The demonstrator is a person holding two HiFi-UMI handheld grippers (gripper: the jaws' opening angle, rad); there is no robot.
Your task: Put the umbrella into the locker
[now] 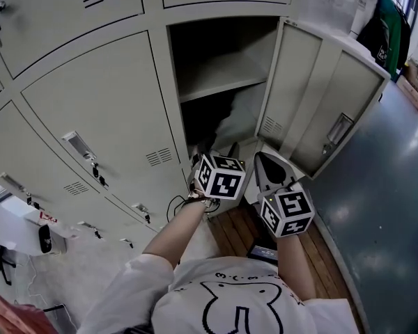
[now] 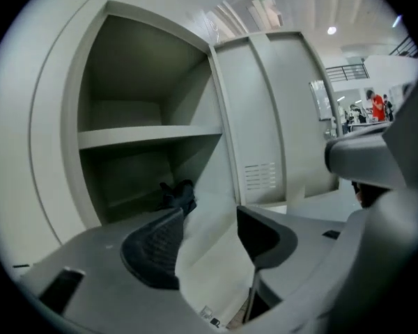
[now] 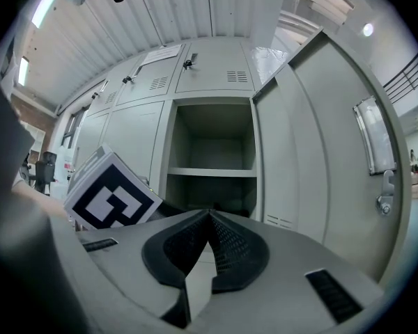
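Seemingly umbrella sits in locker; left gripper jaws spread, empty; right gripper pressed together. Next: shut door.

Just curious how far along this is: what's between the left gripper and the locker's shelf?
The white umbrella: in the left gripper view it runs from between the left gripper's open jaws into the locker, under the shelf.

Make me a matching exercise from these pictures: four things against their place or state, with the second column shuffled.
Things:
1. locker door
2. left gripper
3. right gripper
4. dark object

Place or state:
A. jaws together
B. under the shelf
C. swung open
D. jaws apart

Pairs: 1-C; 2-D; 3-A; 4-B
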